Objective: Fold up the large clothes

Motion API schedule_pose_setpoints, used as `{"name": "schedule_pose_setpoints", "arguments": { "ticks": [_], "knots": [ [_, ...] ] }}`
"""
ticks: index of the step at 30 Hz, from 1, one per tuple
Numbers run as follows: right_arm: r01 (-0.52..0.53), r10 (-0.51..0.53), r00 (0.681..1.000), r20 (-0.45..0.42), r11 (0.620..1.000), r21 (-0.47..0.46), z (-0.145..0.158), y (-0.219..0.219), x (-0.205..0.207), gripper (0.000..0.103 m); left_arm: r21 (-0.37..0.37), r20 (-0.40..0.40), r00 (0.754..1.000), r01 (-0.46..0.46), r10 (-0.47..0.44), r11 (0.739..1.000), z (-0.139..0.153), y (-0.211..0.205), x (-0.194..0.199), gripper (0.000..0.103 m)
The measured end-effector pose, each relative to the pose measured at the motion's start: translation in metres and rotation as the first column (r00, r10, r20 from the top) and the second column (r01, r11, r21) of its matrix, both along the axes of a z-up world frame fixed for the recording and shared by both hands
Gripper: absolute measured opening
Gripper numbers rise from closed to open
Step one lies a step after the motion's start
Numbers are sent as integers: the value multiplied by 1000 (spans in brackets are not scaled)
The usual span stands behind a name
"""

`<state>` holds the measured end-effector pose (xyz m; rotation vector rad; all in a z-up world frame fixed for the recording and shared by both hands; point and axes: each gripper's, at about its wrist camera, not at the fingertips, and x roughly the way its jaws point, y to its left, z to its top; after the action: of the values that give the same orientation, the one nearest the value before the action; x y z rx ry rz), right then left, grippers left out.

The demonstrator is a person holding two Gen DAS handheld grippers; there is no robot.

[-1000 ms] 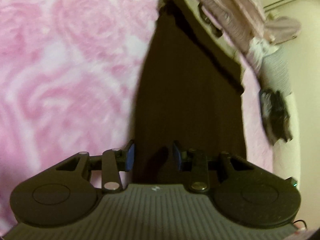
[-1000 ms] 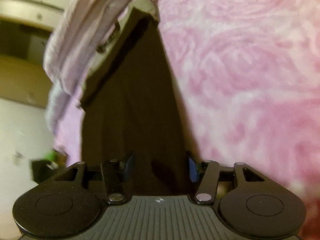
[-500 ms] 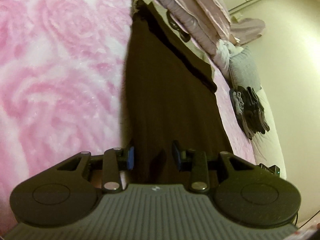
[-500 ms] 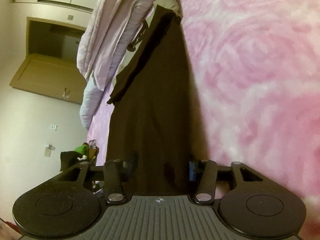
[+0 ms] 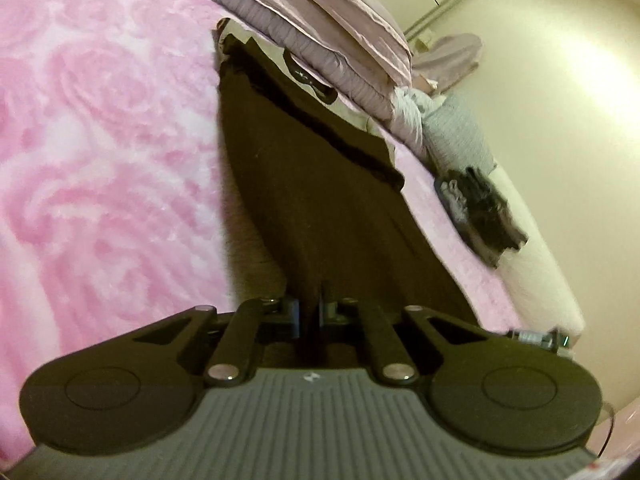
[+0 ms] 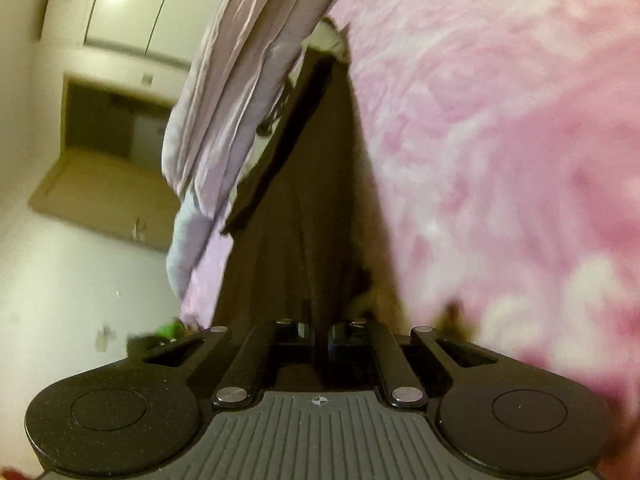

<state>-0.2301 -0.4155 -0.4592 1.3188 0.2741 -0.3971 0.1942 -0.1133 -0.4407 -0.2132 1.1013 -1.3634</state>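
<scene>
Pinching the near hem of the dark brown garment [image 5: 320, 184], spread along the pink blanket's [image 5: 100, 140] edge, left gripper [image 5: 309, 312] and right gripper [image 6: 318, 330] have just clamped fully onto cloth, ready for lifting and folding.

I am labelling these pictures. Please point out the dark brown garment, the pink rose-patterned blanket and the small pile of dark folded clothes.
Dark brown garment [image 5: 320, 184], left wrist view: middle of its flat cloth.
Pink rose-patterned blanket [image 5: 100, 140], left wrist view: bare part beside the garment.
Small pile of dark folded clothes [image 5: 480, 212], left wrist view: middle of the pile.
</scene>
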Motion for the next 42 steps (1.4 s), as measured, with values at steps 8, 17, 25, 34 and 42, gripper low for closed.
{"name": "schedule_pose_setpoints", "arguments": {
  "ticks": [8, 17, 25, 34, 42],
  "knots": [
    [40, -40, 999, 5, 997, -65, 61, 62, -35, 1, -64, -14, 1000, 11, -12, 998, 35, 54, 1, 4],
    [61, -61, 998, 2, 997, -44, 85, 205, -106, 1, -109, -61, 998, 4, -11, 994, 42, 192, -40, 4],
    [113, -113, 993, 29, 993, -23, 104, 300, -148, 1, -127, -103, 993, 36, -49, 991, 56, 271, -72, 4],
    [99, -93, 993, 76, 992, -76, 144, 239, -133, 1, -180, -156, 987, 12, -40, 984, 82, 225, -51, 4],
    [98, -88, 993, 84, 986, -134, 164, 101, -61, 1, -179, -175, 985, -29, -3, 983, 97, 78, 16, 5]
  ]
}}
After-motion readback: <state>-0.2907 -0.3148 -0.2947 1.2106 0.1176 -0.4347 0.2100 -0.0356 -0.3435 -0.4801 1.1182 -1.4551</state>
